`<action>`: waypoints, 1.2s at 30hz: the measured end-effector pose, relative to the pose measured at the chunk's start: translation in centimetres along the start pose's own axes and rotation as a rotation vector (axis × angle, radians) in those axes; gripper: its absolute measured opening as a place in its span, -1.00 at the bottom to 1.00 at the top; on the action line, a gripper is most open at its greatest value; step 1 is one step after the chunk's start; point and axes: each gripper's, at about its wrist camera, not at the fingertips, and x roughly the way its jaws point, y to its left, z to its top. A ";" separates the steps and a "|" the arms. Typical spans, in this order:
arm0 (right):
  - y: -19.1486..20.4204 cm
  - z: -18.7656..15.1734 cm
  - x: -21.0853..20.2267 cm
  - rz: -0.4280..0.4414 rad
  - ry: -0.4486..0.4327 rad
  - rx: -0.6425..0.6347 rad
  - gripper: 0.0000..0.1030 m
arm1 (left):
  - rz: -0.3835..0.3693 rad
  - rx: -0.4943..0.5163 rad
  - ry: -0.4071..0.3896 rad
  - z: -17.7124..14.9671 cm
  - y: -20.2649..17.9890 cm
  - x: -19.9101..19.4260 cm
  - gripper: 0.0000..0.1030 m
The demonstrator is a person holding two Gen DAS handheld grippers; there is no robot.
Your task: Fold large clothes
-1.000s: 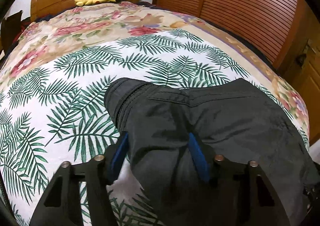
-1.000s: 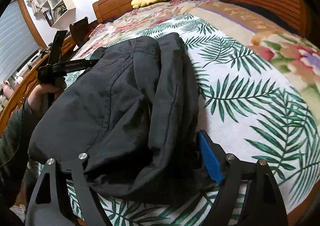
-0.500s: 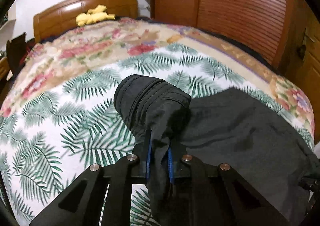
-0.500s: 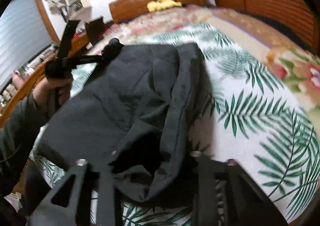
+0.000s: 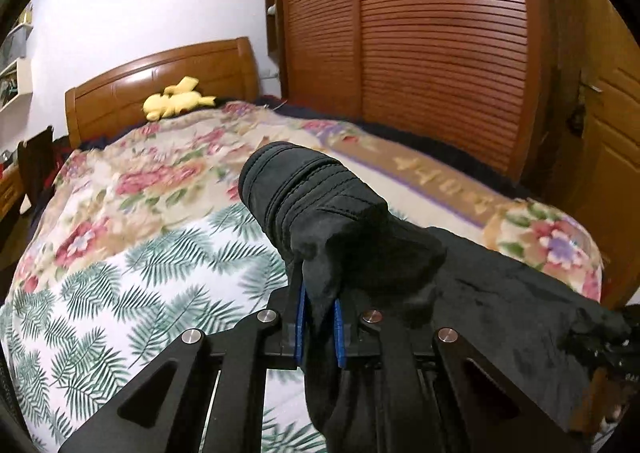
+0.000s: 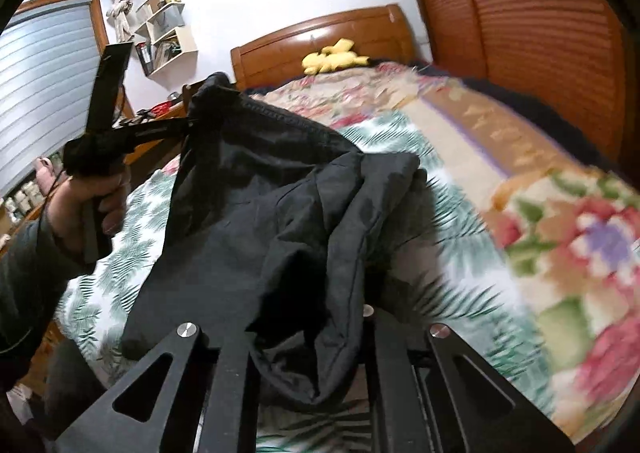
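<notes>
A large black garment (image 5: 500, 313) lies partly on the bed, and both grippers hold it up at two places. In the left wrist view my left gripper (image 5: 318, 319) is shut on a stitched, elastic-looking hem (image 5: 296, 189), and the blue pads (image 5: 298, 317) pinch the cloth. The right wrist view shows my left gripper (image 6: 188, 124), held by a hand (image 6: 92, 193), raising that hem high at the left. My right gripper (image 6: 312, 337) is closing on a bunch of the garment (image 6: 240, 233). Folds of cloth hide its pads.
The bed has a palm-leaf sheet (image 5: 120, 293) over a floral bedspread (image 6: 580, 253), with a wooden headboard (image 5: 160, 81) and a yellow plush toy (image 5: 176, 99) at the far end. Louvred wardrobe doors (image 5: 440, 53) run along the right. Wall shelves (image 6: 168, 33) and a window blind (image 6: 40, 93) are on the left.
Both grippers were open around the garment lying on the bed. They have shut on it and risen, lifting its edge off the sheet, the left one higher.
</notes>
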 end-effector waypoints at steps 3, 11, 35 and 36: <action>-1.7 0.9 -1.0 -0.039 -0.013 -0.011 -0.80 | -0.023 0.008 -0.015 0.5 -1.7 0.1 -0.79; -5.8 3.9 -5.4 -0.169 -0.068 -0.056 -0.81 | -0.098 0.030 -0.060 3.4 -5.3 1.8 -0.79; -20.0 2.2 -13.4 -0.576 0.013 0.122 -0.01 | -0.196 0.160 0.092 -1.1 -7.3 8.5 -0.29; -20.3 2.3 -14.0 -0.589 0.004 0.132 -0.01 | -0.195 0.157 0.080 -1.5 -6.4 7.8 -0.22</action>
